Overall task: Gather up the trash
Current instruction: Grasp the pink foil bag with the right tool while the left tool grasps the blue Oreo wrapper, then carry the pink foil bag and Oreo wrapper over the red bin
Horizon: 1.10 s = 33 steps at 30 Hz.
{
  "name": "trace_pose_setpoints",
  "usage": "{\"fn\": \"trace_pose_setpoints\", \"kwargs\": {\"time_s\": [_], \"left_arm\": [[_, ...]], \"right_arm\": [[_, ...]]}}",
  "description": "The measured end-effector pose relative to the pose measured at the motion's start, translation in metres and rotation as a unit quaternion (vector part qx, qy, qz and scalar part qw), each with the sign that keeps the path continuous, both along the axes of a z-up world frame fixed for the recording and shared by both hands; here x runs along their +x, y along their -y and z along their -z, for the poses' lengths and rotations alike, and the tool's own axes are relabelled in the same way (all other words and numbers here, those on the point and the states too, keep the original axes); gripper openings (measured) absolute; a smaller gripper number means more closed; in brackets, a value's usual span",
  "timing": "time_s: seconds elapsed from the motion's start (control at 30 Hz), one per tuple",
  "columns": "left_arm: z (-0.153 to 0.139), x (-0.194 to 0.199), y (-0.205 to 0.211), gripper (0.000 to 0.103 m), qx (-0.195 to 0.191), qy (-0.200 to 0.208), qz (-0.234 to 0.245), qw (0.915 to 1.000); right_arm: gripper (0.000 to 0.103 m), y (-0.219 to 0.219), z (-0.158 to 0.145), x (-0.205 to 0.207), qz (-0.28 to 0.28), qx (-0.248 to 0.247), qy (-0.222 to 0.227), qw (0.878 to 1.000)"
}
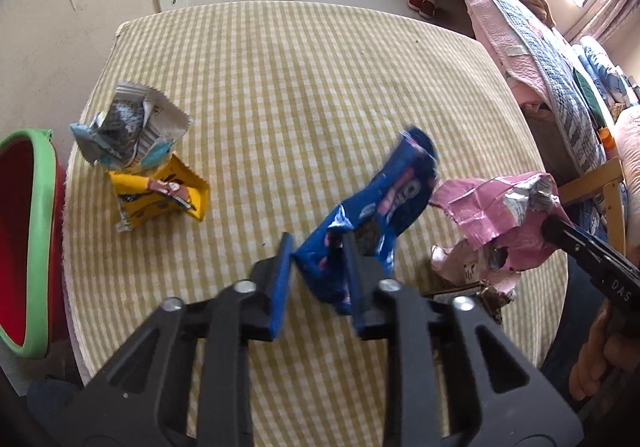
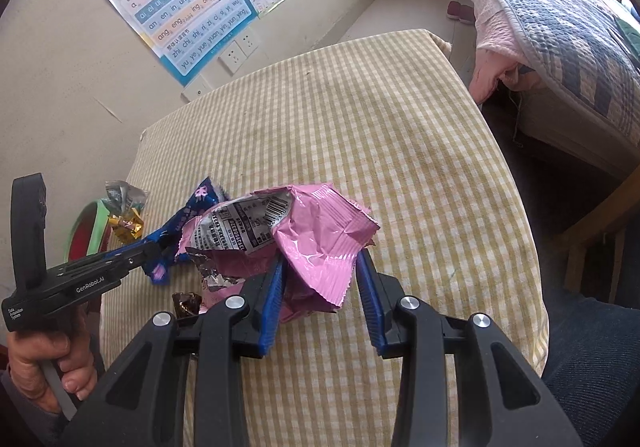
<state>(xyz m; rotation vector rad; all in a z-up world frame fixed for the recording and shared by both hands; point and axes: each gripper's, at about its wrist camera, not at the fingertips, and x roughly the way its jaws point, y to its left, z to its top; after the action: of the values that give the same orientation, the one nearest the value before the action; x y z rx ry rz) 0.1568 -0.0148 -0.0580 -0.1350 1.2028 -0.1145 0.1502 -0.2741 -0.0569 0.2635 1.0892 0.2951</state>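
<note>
My left gripper (image 1: 318, 247) stands open around the near end of a blue biscuit wrapper (image 1: 384, 203), which lies tilted on the checked tablecloth (image 1: 300, 87); the wrapper sits against the right finger. My right gripper (image 2: 322, 259) is open around a crumpled pink wrapper (image 2: 316, 231). The pink wrapper also shows in the left wrist view (image 1: 496, 215), and the blue wrapper in the right wrist view (image 2: 192, 215). A yellow wrapper (image 1: 160, 195) and a silver-grey wrapper (image 1: 132, 127) lie at the table's left side. A red bin with a green rim (image 1: 28, 239) stands past the left edge.
A small dark brown wrapper (image 2: 186, 303) lies near the table's front edge. A bed with quilts (image 2: 560, 39) stands to the right, with a wooden chair (image 1: 608, 191) beside it. A wall with posters (image 2: 180, 3) and sockets is behind the table.
</note>
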Motion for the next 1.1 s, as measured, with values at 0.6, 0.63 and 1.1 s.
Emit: {"fn": "trace_pose_setpoints", "kwargs": {"time_s": [0.6,0.63,1.1], "left_arm": [[-0.045,-0.067,-0.035,0.01,-0.037,0.055,-0.04,0.997],[-0.047,-0.069,-0.036,0.01,-0.037,0.057,-0.041,0.9968],[-0.077,-0.099,-0.059,0.008,-0.041,0.095,-0.063,0.9926]], "right_arm": [[0.03,0.006,-0.055,-0.022,0.034,-0.014,0.064,0.997],[0.03,0.005,-0.055,-0.024,0.033,-0.012,0.064,0.997],[0.03,-0.023,-0.079,-0.041,0.001,-0.006,0.089,0.996]]}}
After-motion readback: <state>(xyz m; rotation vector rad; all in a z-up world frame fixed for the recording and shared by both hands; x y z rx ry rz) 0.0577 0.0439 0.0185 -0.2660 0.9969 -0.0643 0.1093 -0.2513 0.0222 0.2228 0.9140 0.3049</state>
